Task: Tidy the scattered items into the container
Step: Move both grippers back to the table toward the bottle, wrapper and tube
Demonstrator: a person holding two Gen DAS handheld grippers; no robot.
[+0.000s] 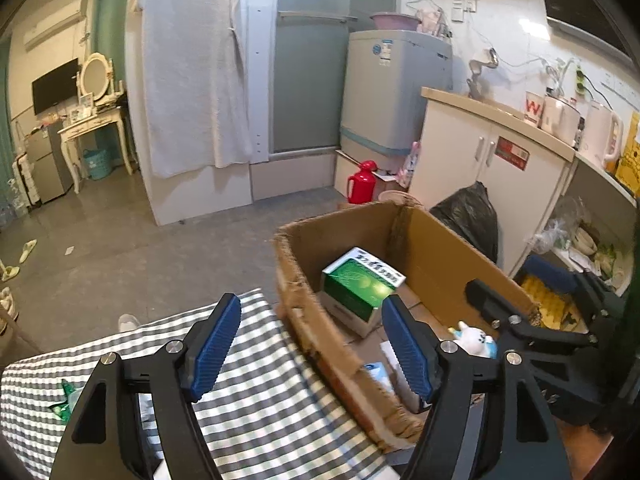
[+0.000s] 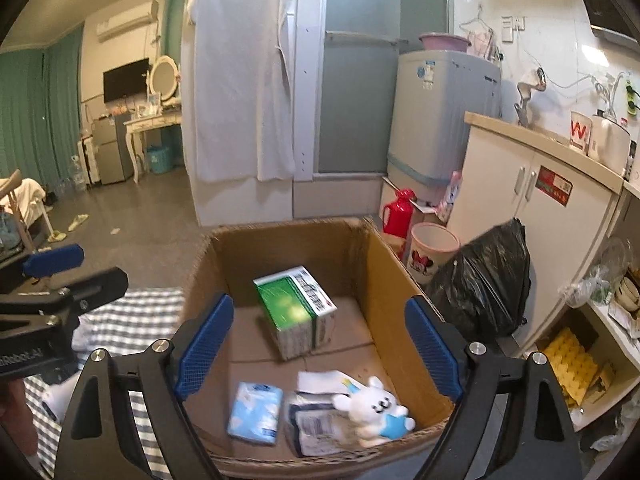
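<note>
An open cardboard box [image 2: 400, 280] stands on a grey checked cloth [image 1: 256, 396]; it also shows in the left wrist view [image 1: 316, 324]. Inside lie a green and white carton [image 2: 296, 308], a light blue tissue pack [image 2: 256, 408], a dark packet [image 2: 316, 424] and a white bunny toy [image 2: 376, 408]. My right gripper [image 2: 316, 344] is open and empty above the box. My left gripper [image 1: 312, 344] is open and empty, straddling the box's left wall. A green wrapper [image 1: 64, 400] lies on the cloth at the left.
A black rubbish bag [image 2: 484, 292], a pink bin [image 2: 432, 252] and a red flask [image 2: 396, 212] stand on the floor right of the box. A white cabinet [image 2: 532, 208] and open shelves [image 2: 592, 344] are at the right.
</note>
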